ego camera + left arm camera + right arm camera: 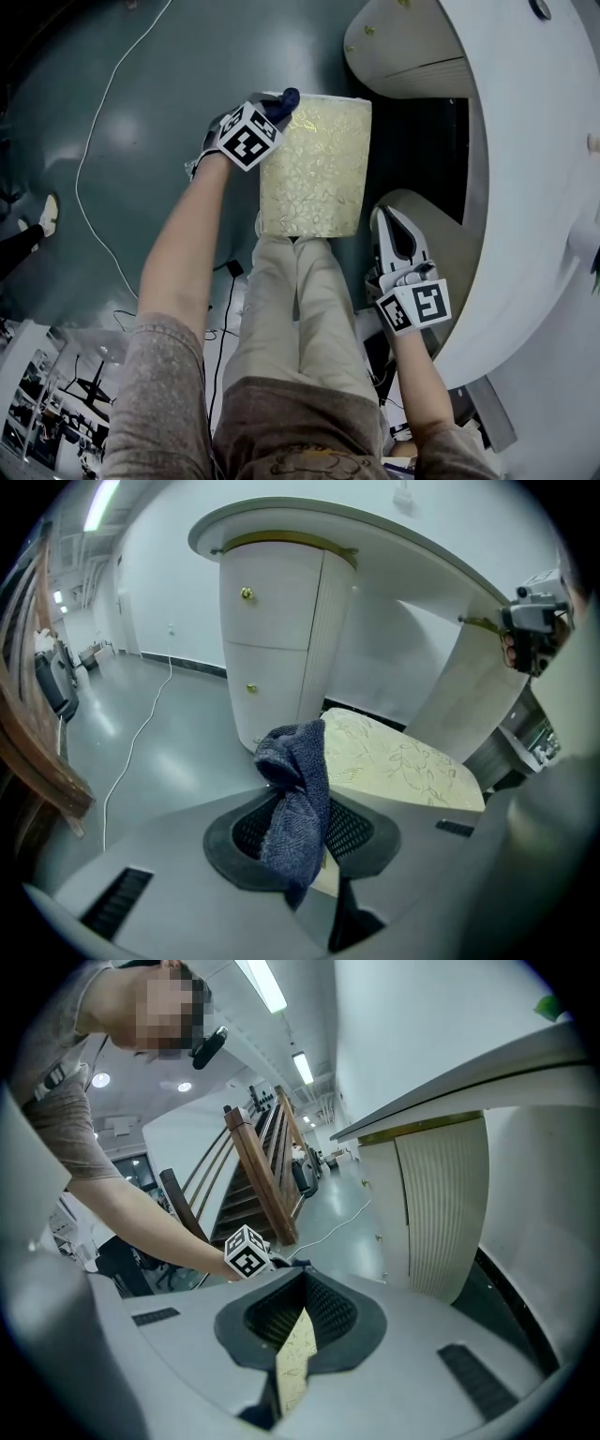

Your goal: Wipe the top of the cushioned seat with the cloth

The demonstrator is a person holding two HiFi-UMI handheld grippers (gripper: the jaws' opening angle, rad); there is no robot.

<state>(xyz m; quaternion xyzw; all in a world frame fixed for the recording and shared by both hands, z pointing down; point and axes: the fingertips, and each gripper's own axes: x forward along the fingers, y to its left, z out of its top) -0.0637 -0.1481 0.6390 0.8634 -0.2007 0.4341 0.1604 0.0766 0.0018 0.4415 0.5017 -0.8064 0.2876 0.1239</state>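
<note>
The cushioned seat (316,169) has a pale gold, leaf-patterned top and stands in front of my legs. My left gripper (279,105) is at the seat's far left corner, shut on a dark blue cloth (284,98). In the left gripper view the cloth (295,789) bunches up out of the left gripper (309,847), with the seat (403,761) just beyond it. My right gripper (386,223) hovers off the seat's near right side, shut with nothing in it. In the right gripper view a sliver of the seat (298,1358) shows in the slit of the right gripper (298,1330).
A white curved desk (534,187) wraps round the right side, and its rounded drawer cabinet (412,47) stands just beyond the seat. A white cable (94,141) trails over the grey-green floor on the left. Wooden stair rails (267,1180) stand farther off.
</note>
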